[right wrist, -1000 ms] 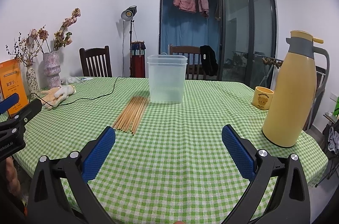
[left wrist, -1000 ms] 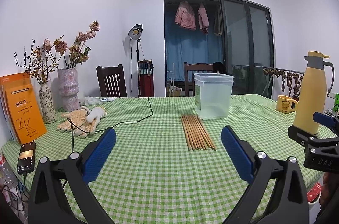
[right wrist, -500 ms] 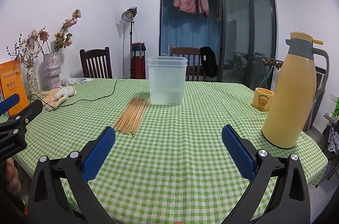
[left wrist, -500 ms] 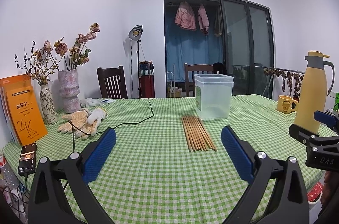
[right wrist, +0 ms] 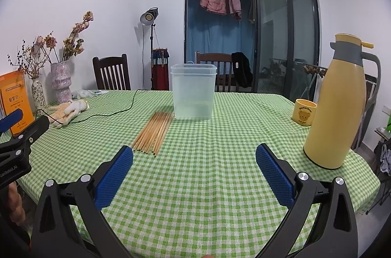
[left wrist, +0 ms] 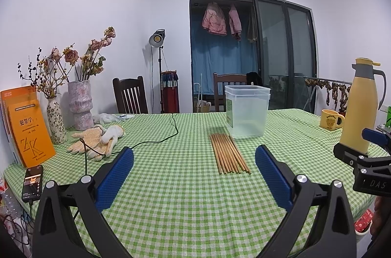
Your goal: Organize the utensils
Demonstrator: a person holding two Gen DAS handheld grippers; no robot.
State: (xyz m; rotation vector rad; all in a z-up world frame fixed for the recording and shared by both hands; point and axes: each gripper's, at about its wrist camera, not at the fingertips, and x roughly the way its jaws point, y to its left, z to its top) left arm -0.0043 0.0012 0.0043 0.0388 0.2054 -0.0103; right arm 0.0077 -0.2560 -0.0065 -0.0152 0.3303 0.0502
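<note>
Left wrist view: the left gripper fills the bottom of the frame, its blue-padded fingers spread wide apart and holding nothing above the green checked tablecloth. A flat row of wooden chopsticks lies right of centre, its far ends just beside a clear plastic container that stands upright. At left are work gloves, an orange book, two vases of dried flowers and a phone. A yellow thermos jug and a yellow mug sit at right.

Right wrist view: the right gripper is likewise spread wide and empty at the bottom. The chopsticks lie left of centre, angled toward the container at mid-frame. The jug stands at right, the mug just beside it.
</note>
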